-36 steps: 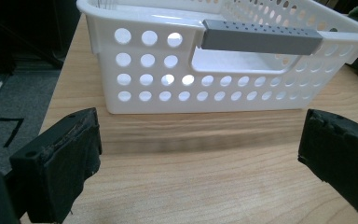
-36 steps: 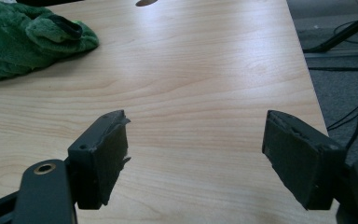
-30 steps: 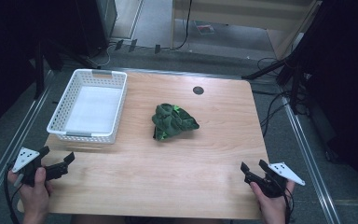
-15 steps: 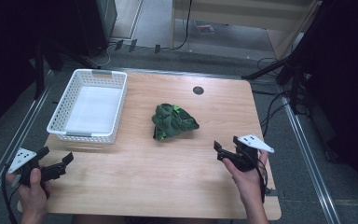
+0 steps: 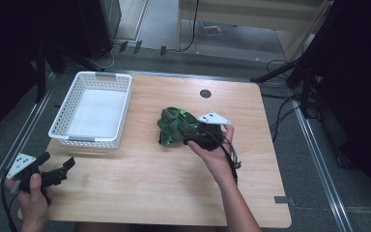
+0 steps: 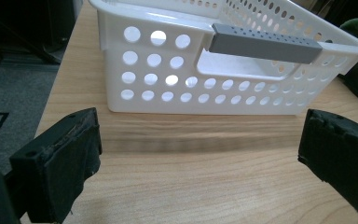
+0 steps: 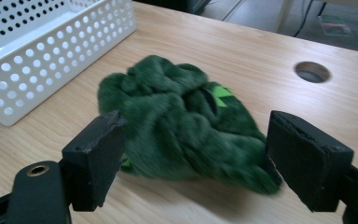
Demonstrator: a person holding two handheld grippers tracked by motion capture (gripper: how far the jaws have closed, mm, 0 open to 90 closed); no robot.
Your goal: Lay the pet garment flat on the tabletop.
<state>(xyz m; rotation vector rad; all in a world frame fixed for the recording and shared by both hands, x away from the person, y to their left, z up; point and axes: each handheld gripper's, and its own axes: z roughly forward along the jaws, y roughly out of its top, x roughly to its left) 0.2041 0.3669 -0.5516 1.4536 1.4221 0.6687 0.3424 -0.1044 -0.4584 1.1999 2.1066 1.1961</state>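
A crumpled dark green plush toy (image 5: 173, 126) (image 7: 186, 126) with a light green tag lies near the middle of the wooden table (image 5: 140, 183). My right gripper (image 5: 188, 137) (image 7: 196, 133) is at the toy's right side. Its jaws stand wide apart and have just been opening a little. The toy sits in front of and partly between them, and the pads do not press on it. At the table's front left corner my left gripper (image 5: 58, 162) (image 6: 203, 140) is open with nothing between its fingers. It faces the near end of a white perforated basket (image 5: 89, 140) (image 6: 158, 93).
The white basket (image 7: 28, 70) holds nothing and has a grey handle strip (image 6: 265, 43). A round cable hole (image 5: 205, 93) (image 7: 311, 72) is at the table's far edge. Dark stands and cables line the floor on both sides.
My right hand has travelled from the table's front right corner up and left to the green toy. The left hand has stayed in place.
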